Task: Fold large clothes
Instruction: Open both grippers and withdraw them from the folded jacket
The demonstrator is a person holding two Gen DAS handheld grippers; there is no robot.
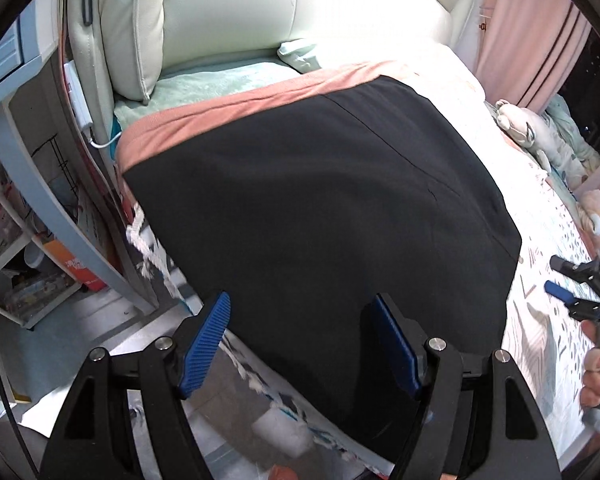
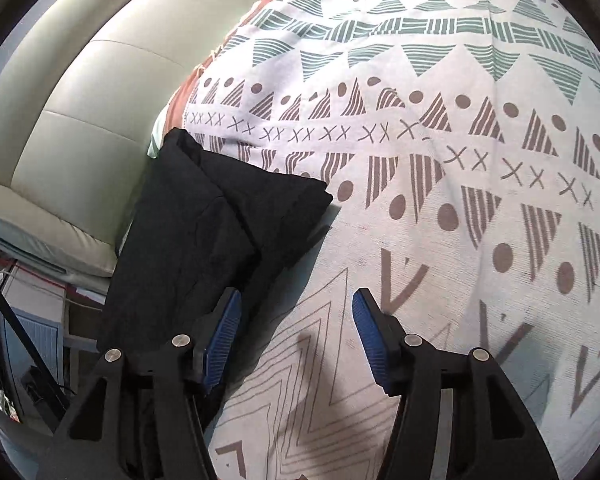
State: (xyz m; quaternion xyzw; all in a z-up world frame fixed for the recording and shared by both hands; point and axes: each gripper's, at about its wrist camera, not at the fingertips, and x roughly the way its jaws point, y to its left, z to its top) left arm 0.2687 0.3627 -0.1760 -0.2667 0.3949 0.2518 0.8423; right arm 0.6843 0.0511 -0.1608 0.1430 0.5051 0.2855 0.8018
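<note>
black garment (image 1: 320, 208) flat, long axis toward headboard (image 1: 228, 4)

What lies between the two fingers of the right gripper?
Only the bare patterned bedspread, in the right wrist view; the black garment lies beside the right gripper.

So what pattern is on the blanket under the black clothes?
White blanket with green and brown striped triangles, dots, crosses and zigzags; clearest in the right wrist view.

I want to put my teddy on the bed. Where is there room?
The patterned blanket is bare to the right of the black garment. The far edge by the curtain is crowded with soft toys, and the black garment covers the near left side.
</note>
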